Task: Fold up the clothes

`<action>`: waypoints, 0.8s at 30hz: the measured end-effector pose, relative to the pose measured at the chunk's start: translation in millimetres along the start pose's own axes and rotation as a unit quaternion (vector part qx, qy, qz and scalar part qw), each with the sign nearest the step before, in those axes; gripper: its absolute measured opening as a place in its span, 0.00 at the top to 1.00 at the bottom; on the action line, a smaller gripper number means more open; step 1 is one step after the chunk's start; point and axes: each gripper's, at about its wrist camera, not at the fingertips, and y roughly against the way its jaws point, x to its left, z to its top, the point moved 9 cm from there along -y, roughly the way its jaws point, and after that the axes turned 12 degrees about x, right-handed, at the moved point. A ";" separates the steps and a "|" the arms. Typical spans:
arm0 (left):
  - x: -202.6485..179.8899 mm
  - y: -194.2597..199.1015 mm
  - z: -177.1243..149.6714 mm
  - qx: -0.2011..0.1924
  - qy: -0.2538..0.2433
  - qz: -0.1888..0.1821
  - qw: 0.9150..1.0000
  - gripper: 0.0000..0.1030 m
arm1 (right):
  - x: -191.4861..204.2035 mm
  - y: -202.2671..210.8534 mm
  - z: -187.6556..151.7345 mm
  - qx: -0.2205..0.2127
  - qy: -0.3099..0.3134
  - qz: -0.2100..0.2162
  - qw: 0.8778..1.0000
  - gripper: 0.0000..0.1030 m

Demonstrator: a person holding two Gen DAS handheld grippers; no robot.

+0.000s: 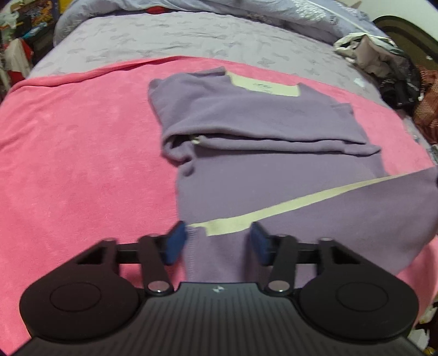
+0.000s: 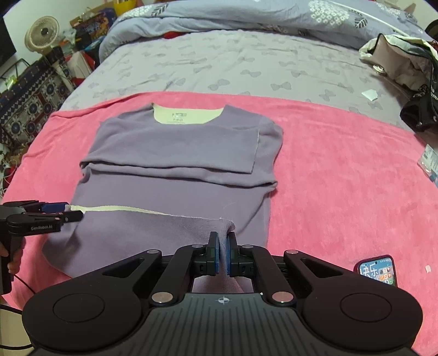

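A purple long-sleeved top [image 2: 175,153] with a cream lining lies on a pink blanket [image 2: 342,175], sleeves folded across the chest, collar at the far end. Its bottom hem is lifted and turned up, showing a cream strip [image 1: 273,210]. My right gripper [image 2: 224,246] is shut on the hem's right corner. My left gripper [image 1: 217,241] is open with its blue pads on either side of the hem's left corner; it also shows in the right wrist view [image 2: 63,212] at the hem's left end.
The pink blanket lies on a lilac bed sheet [image 2: 232,63] with a blue duvet [image 2: 273,19] at the far end. A phone [image 2: 379,269] lies near right. A pile of clothes and bags [image 2: 405,65] sits far right. Clutter and a fan [image 2: 42,31] stand left of the bed.
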 end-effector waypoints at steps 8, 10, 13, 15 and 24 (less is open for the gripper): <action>4.5 26.4 -0.1 -0.029 -0.005 0.018 0.999 1.00 | -1.8 2.2 2.0 -0.007 -0.006 0.003 1.000 0.94; 4.6 40.2 7.3 -0.047 -0.005 0.021 0.999 1.00 | -2.0 7.4 6.8 -0.017 -0.009 0.005 1.000 0.94; 8.9 51.9 32.1 -0.070 0.000 0.023 0.997 1.00 | -2.7 21.8 21.2 -0.040 -0.011 0.007 0.999 0.94; 12.7 52.3 54.0 -0.082 0.000 0.026 0.996 1.00 | -4.0 32.7 34.3 -0.058 -0.012 0.007 0.998 0.94; 29.9 54.5 152.1 -0.136 0.002 0.044 0.990 1.00 | -23.5 24.0 132.6 -0.126 -0.004 -0.028 0.992 0.94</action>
